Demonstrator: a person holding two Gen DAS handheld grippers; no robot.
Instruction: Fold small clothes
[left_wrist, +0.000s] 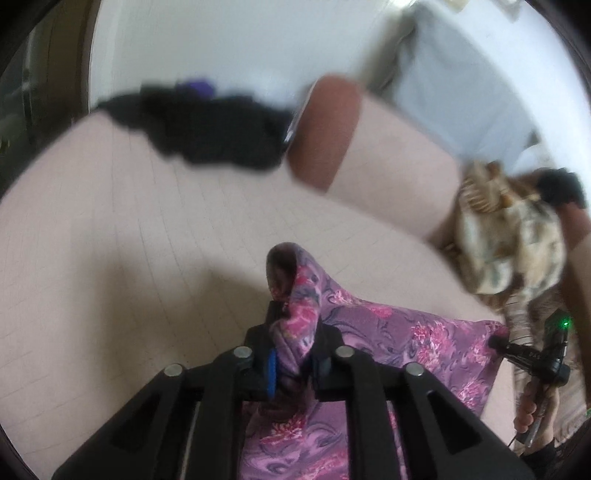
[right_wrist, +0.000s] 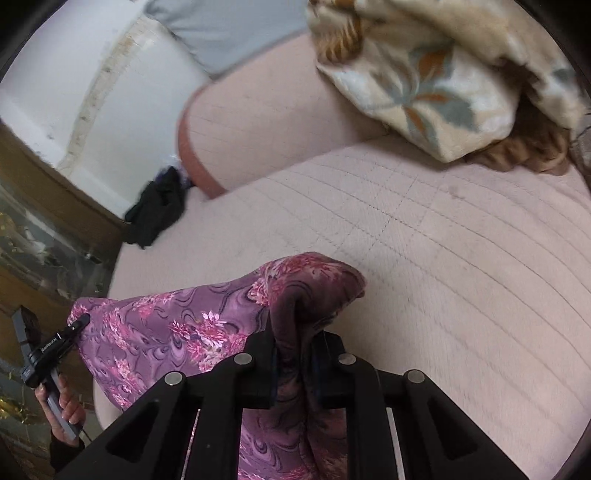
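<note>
Two grippers, one garment between them. Left gripper (left_wrist: 291, 354) has its fingers pinching a bunched corner of the purple cloth with pink floral print (left_wrist: 388, 332); right gripper (right_wrist: 295, 354) pinches the opposite corner the same way, fabric crumpled up and over the fingertips in each wrist view. The cloth is off the pale pink quilted bed cover (right_wrist: 443, 258) along its held edge and hangs stretched between the two grips, so its long axis runs hand to hand, across the person's front. The rest of it drops below the fingers toward the near edge of the bed, out of sight under the gripper frames. From the left wrist view the right gripper shows at the far end of the taut edge, a hand (left_wrist: 532, 410) on its grip. Both grips look equally close to the open bed surface ahead; neither hand leads. Judgement: the next move is to carry this edge forward and lay it flat on the cover, keeping both corners level. Pile of dark clothes (left_wrist: 207, 129) lies well apart at the far side, cream floral blanket (right_wrist: 443, 81) off to the right.
</note>
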